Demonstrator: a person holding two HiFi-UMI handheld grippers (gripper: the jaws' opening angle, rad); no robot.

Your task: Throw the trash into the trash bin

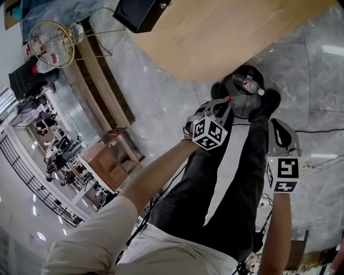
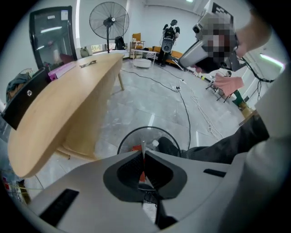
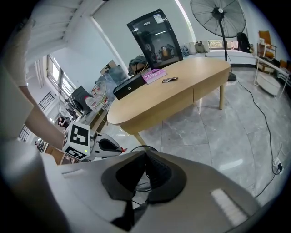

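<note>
A round black wire trash bin (image 1: 243,110) stands on the grey floor by my feet, with a clear plastic bottle (image 1: 247,85) lying inside it. My left gripper (image 1: 229,100) hangs over the bin's near rim, shut on a thin red wrapper scrap (image 1: 228,98). In the left gripper view the shut jaws (image 2: 143,154) pinch the scrap (image 2: 142,174) right above the bin (image 2: 132,136). My right gripper (image 1: 276,123) hovers to the right of the bin, jaws together (image 3: 145,155) with nothing seen between them. The right gripper view also catches the left gripper (image 3: 119,149).
A long oval wooden table (image 1: 226,32) stands just beyond the bin, a black box (image 1: 142,13) on its end. Cables (image 1: 317,130) run across the floor at right. A wooden bench (image 1: 99,80) lies to the left, a standing fan (image 2: 109,20) farther back.
</note>
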